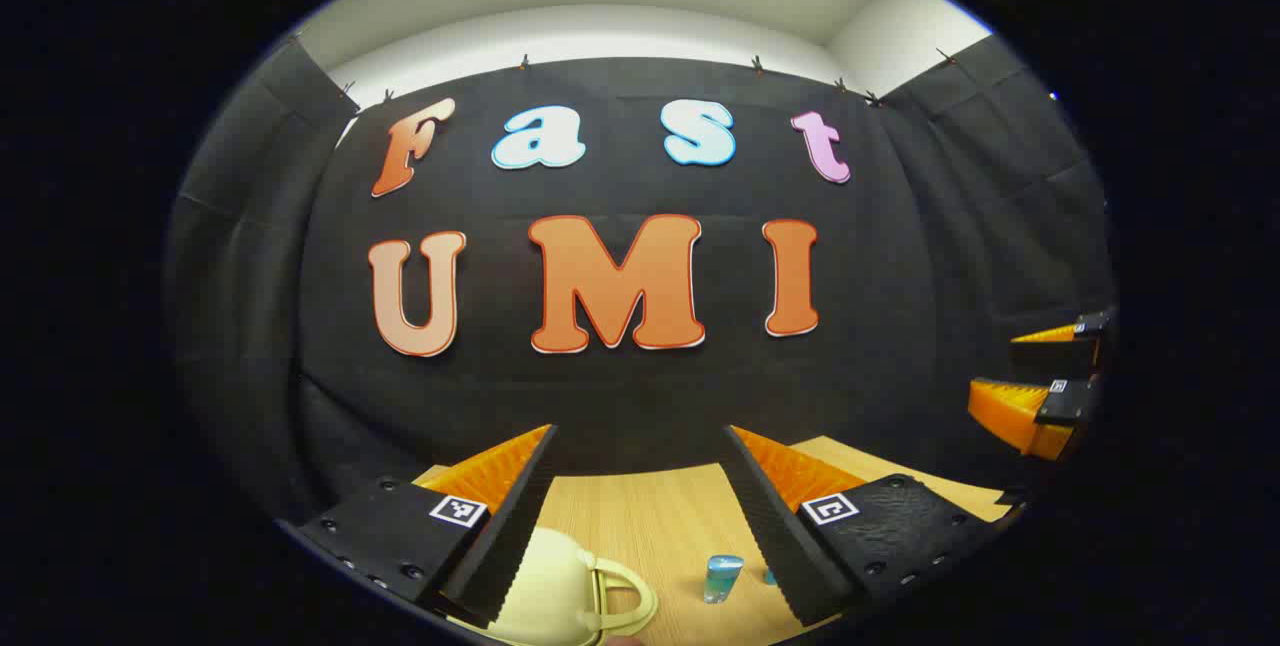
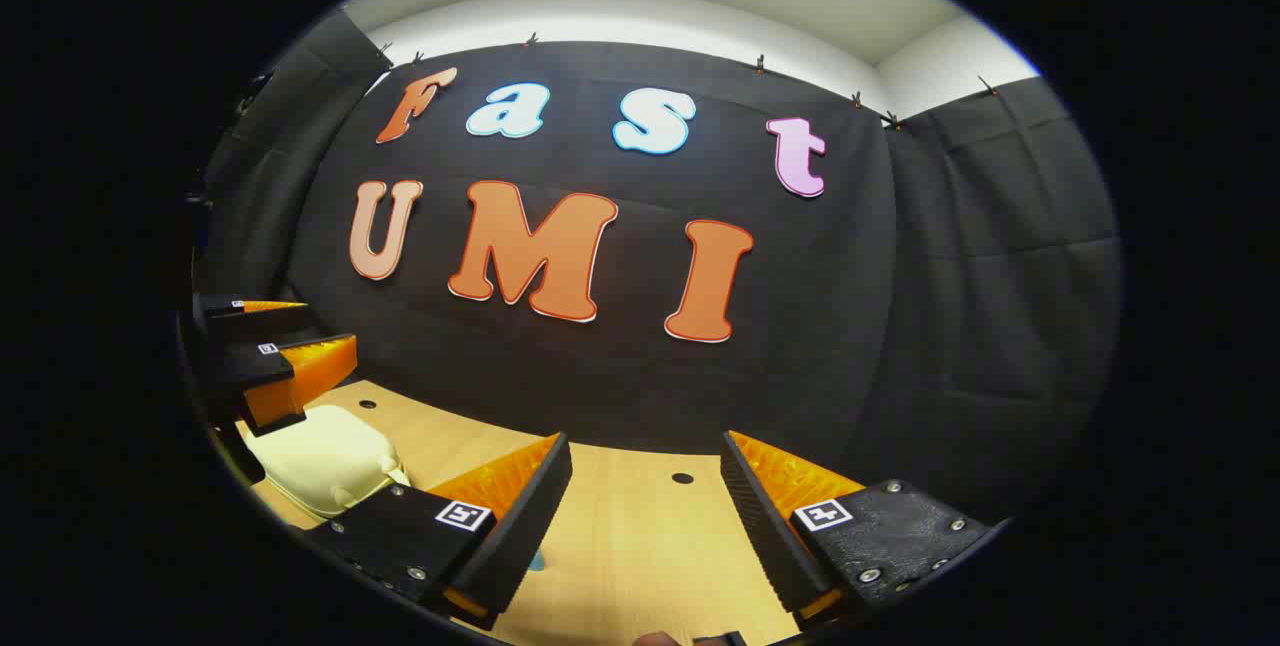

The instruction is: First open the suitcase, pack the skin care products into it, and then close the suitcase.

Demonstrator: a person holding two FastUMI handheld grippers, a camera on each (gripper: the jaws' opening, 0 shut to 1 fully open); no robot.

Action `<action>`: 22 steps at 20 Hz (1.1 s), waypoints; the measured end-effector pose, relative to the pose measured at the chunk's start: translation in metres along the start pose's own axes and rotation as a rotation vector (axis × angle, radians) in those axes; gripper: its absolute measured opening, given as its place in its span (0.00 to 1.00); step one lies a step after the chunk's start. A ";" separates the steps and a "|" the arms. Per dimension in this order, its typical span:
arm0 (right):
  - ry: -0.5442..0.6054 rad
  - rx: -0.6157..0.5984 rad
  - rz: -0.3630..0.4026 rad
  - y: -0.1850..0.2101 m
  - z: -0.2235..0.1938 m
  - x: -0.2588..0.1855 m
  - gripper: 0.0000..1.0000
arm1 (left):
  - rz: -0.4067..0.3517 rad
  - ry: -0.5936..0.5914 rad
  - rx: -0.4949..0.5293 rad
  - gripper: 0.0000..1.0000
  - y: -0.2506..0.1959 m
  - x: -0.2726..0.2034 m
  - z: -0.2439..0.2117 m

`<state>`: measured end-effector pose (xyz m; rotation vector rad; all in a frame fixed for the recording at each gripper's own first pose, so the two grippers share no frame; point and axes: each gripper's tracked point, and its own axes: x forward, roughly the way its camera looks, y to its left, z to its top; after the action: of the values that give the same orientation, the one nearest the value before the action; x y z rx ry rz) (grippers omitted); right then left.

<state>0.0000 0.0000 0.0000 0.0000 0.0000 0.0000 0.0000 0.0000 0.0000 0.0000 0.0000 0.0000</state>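
Small cream hard-shell suitcase (image 1: 560, 591) with loop handle sits closed on the light wood tabletop (image 1: 650, 516), bottom centre-left of the left gripper view. Small blue skincare bottle (image 1: 722, 577) stands just right of it. Left gripper (image 1: 640, 486) and right gripper (image 2: 645, 486): jaws apart, empty, raised, probably staged for opening.

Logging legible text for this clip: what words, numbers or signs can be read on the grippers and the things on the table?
No words or numbers can be read.
Left gripper: square black-and-white marker tags, a pattern, not text.
Right gripper: the same kind of tag.
Small blue bottle: any print is too small to read.
Cream suitcase: no marking visible.
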 end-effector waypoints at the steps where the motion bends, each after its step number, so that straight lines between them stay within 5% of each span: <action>1: -0.009 0.006 0.021 0.003 0.001 0.006 0.95 | 0.016 -0.001 0.009 0.98 0.000 0.002 0.001; 14: -0.026 0.051 0.257 0.024 -0.010 0.051 0.95 | 0.277 0.077 -0.016 1.00 0.017 0.024 -0.016; 22: -0.004 0.042 0.231 0.021 -0.019 0.068 0.95 | 0.200 0.215 0.170 1.00 0.017 0.032 -0.055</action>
<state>0.0675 0.0210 -0.0186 0.0419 -0.0036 0.2307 0.0322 0.0171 -0.0552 0.1701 0.2154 0.1999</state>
